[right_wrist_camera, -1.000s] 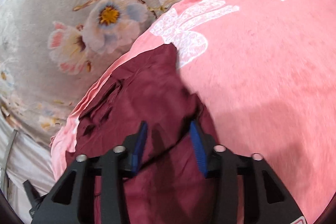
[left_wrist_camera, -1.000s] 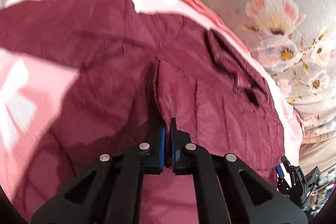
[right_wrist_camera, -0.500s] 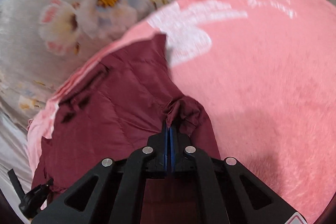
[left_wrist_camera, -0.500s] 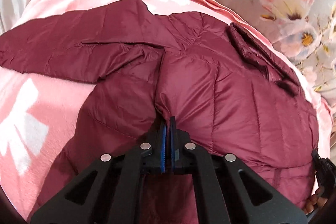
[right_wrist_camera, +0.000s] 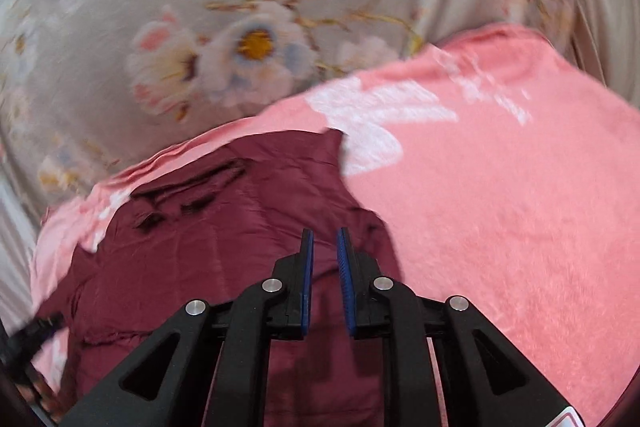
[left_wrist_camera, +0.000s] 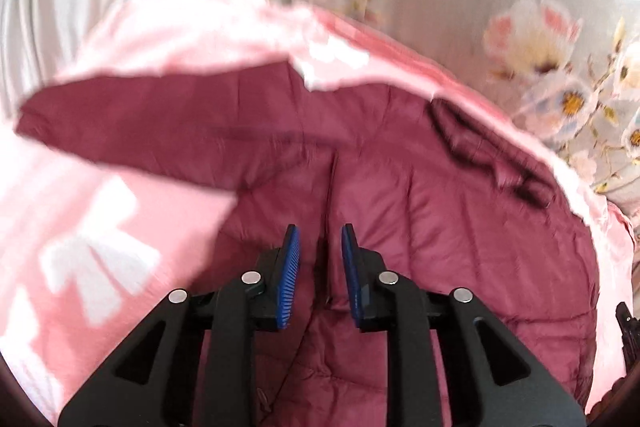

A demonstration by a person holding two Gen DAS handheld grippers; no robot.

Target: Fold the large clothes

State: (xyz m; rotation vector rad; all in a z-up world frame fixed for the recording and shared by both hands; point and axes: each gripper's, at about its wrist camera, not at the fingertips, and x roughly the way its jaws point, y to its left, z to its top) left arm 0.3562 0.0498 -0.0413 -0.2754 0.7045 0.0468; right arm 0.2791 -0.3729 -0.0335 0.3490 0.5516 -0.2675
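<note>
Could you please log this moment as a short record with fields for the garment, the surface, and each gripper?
garment: maroon quilted jacket, lying spread out, one sleeve stretched to the side
surface: pink blanket with white print, on floral bedding
left gripper: open, over the jacket, nothing between its fingers
right gripper: open, over the jacket's edge, holding nothing
image quality: both views motion-blurred

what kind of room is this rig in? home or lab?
Likely a home bedroom. A maroon puffer jacket lies spread on a pink fleece blanket with white prints, which lies over a grey floral sheet, probably a bed. No lab fixtures show.
</note>
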